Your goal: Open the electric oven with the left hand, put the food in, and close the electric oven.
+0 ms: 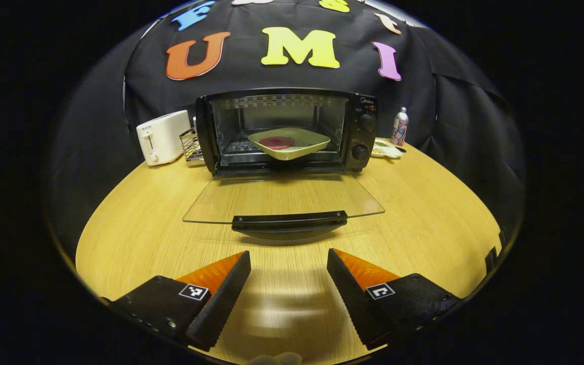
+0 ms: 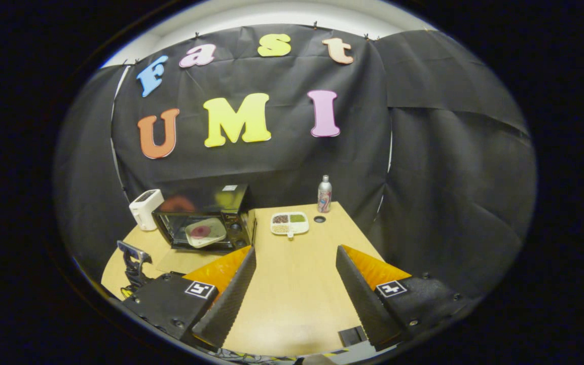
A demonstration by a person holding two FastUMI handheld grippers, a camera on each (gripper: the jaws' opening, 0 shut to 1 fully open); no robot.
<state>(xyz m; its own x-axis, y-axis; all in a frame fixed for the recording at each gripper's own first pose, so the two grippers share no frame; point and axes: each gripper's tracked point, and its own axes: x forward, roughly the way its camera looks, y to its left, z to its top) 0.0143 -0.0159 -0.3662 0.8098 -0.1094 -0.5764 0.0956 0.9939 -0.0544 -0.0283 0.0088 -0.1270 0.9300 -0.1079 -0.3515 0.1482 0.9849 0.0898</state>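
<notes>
Here your left tool (image 1: pixel 289 266) hangs low over the counter (image 1: pixel 135 238), its two black fingers with orange backs spread wide apart and nothing between them. It faces the electric oven (image 1: pixel 287 129) head-on and stands a short way back from the oven's door handle (image 1: pixel 289 221), not touching it. The glass door (image 1: pixel 282 197) lies folded all the way down in front of the oven, flat over the wooden top, with the black handle along its near edge. Inside the open oven sits a pale square plate (image 1: pixel 292 143) on the rack, turned a little askew, its front corner reaching toward the opening. On the plate lies the food (image 1: pixel 277 142), a flat dark red disc, left of the plate's middle. Left of the oven stand a small wire rack (image 1: pixel 189 145) and then a white toaster (image 1: pixel 161 137). Right of the oven you have a divided dish (image 1: pixel 386 149) and, behind it, a slim bottle (image 1: pixel 399 126) near the black cloth wall.

Your right tool (image 2: pixel 296 268) is held higher and well to the right of the oven (image 2: pixel 206 223), also wide open and empty. From the right gripper view, the oven shows to the left with the plate (image 2: pixel 205 232) and food (image 2: pixel 200 231) inside. The divided dish (image 2: pixel 289 223) lies just right of the oven, and the bottle (image 2: pixel 324 194) stands beyond it at the counter's (image 2: pixel 292 284) far edge.
</notes>
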